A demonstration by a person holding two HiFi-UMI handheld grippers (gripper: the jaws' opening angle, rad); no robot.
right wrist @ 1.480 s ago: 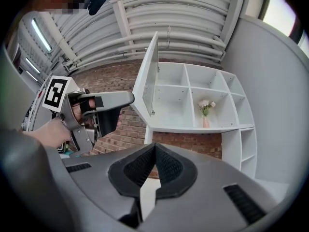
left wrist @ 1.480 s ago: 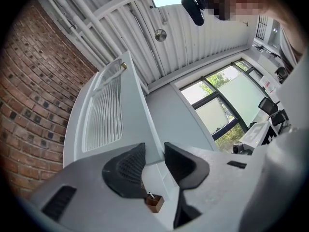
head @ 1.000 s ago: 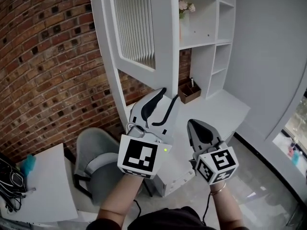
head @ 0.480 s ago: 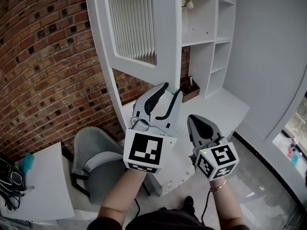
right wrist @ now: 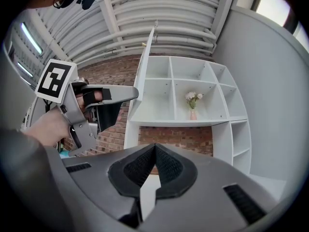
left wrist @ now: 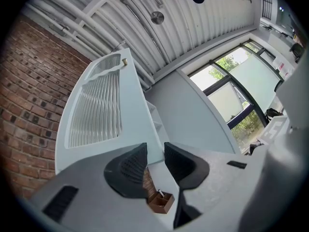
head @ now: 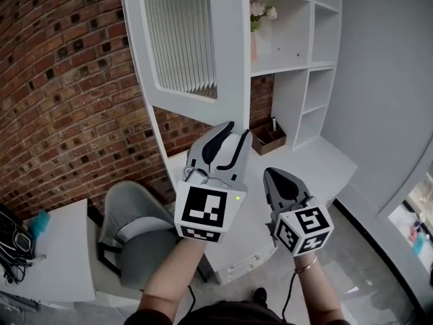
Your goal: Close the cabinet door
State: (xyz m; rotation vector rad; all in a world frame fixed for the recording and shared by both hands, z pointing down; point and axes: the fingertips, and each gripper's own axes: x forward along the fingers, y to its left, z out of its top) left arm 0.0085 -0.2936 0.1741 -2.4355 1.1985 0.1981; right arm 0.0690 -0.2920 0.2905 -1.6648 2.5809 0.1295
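Head view: we hold the left claw (head: 235, 130) up before the lower edge of the cabinet door (head: 230, 53), and the right claw (head: 271, 174) lower and just beside it. The cabinet door stands open, swung out from the left side of the white shelf unit (head: 304, 66) toward the brick wall (head: 67, 100); its ribbed panel faces us. We cannot tell whether the left claw touches the door.

In the left gripper view we see the left claw (left wrist: 155, 152) with a narrow gap between its jaws and nothing held there; the door (left wrist: 130, 124) rises beyond them to the left, and a brown box (left wrist: 161, 201) sits on the white surface (left wrist: 169, 182) past the gap.

In the right gripper view the right claw (right wrist: 155, 149) has its jaws pressed together, empty. The door (right wrist: 145, 71) shows edge-on at the left of the shelves, where flowers (right wrist: 193, 98) stand. A grey chair (head: 132, 215) sits below the door.
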